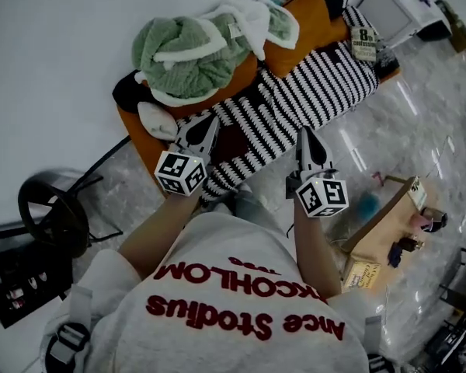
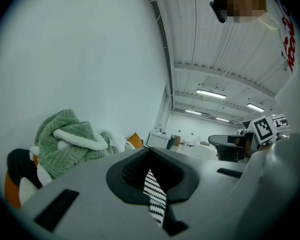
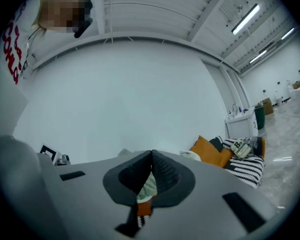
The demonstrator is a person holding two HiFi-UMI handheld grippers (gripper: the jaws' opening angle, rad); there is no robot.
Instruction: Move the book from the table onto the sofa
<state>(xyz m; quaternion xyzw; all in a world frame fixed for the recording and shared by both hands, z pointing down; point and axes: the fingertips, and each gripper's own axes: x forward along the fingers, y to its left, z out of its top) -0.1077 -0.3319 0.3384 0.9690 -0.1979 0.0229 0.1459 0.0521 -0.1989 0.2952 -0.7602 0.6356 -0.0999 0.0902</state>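
The book (image 1: pixel 363 43), with a big "8" on its cover, lies on the black-and-white striped blanket (image 1: pixel 311 92) at the far end of the orange sofa (image 1: pixel 136 142). In the right gripper view the book (image 3: pixel 244 148) shows at the right, beside an orange cushion (image 3: pixel 209 151). My left gripper (image 1: pixel 210 124) and right gripper (image 1: pixel 305 135) hang side by side over the sofa's near part, both pointing toward it. Both are shut with nothing between the jaws, as the left gripper (image 2: pixel 150 151) and the right gripper (image 3: pixel 151 154) show in their own views.
A heap of green and white blanket (image 1: pixel 190 49) covers the sofa's left end. A small wooden table (image 1: pixel 377 239) with little objects stands at the lower right. A black chair (image 1: pixel 50 208) is at the left, and a white cabinet (image 1: pixel 388 10) beyond the sofa.
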